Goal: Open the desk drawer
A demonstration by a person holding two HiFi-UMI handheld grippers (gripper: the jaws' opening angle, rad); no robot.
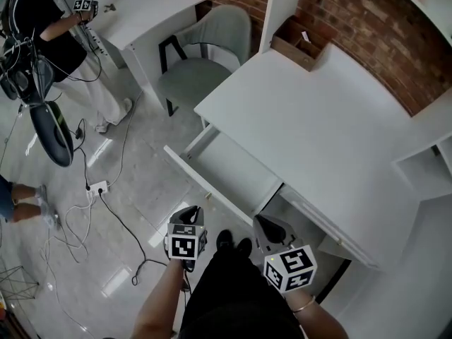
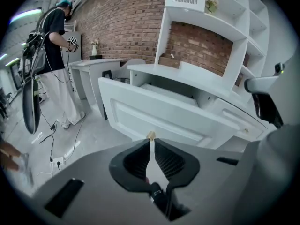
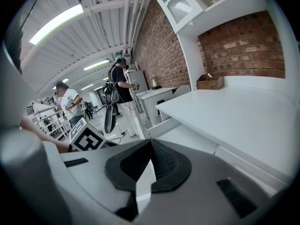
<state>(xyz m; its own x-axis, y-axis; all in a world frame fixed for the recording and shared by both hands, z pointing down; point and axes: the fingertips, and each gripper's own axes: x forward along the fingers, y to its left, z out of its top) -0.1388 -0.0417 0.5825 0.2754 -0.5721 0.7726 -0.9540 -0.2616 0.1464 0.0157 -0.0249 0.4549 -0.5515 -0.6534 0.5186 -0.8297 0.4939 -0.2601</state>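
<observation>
Step in hand: release, by the look of it. The drawer point(image 1: 233, 171) stands well out of the desk point(image 1: 318, 119), front panel toward the operator. L gripper point(image 2: 151, 143): jaws all but closed, nothing between them; knob point(image 2: 151, 135) sits just beyond the tips, apparently not gripped. R gripper point(image 3: 150, 144): jaws together, empty, held near the desk edge. Next move, if more travel is req'd: spread the L jaws, re-seat them on the knob, pull straight; otherwise task approx. complete.

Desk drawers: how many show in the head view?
2. The open drawer is pulled out toward the person; the closed drawer sits beside it, under the desktop's right part. Others may be hidden beneath.
</observation>
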